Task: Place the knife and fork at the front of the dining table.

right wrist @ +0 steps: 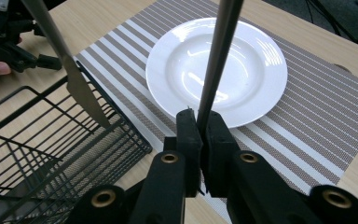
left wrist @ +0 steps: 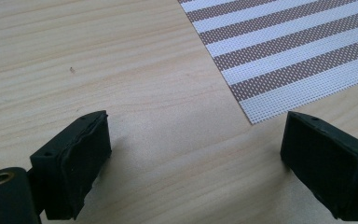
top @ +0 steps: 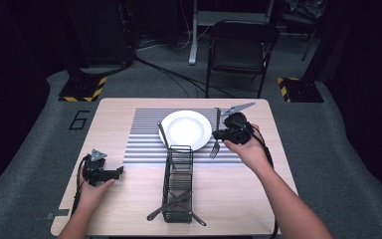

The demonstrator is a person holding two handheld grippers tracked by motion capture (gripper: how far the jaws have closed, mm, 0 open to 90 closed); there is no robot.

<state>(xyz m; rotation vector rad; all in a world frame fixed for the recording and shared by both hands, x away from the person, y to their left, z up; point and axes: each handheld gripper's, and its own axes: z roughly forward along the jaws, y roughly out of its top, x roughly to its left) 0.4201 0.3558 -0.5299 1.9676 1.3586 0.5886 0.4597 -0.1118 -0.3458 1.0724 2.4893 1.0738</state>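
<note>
Fork (top: 216, 134): gripped along its handle by the right gripper (top: 227, 133), jaws clamped flat against the shaft. It hangs with tines pointing down toward the near edge of the striped placemat (top: 144, 144), just beside the right rim of the white plate (top: 185, 128). Judged purpose: a place setting, with the fork carried from the basket to a spot beside the plate.

Wire cutlery basket (top: 178, 184): stands on the tabletop (top: 114, 199) between the placemat and the near edge. Utensils lie in it, handles poking out at its near end. A knife (right wrist: 70, 70) leans up from its far end toward the plate.

Left gripper (left wrist: 193, 163): jaws wide apart, holding nothing, low over bare wood near the placemat's near left corner. It appears parked clear of the work.
</note>
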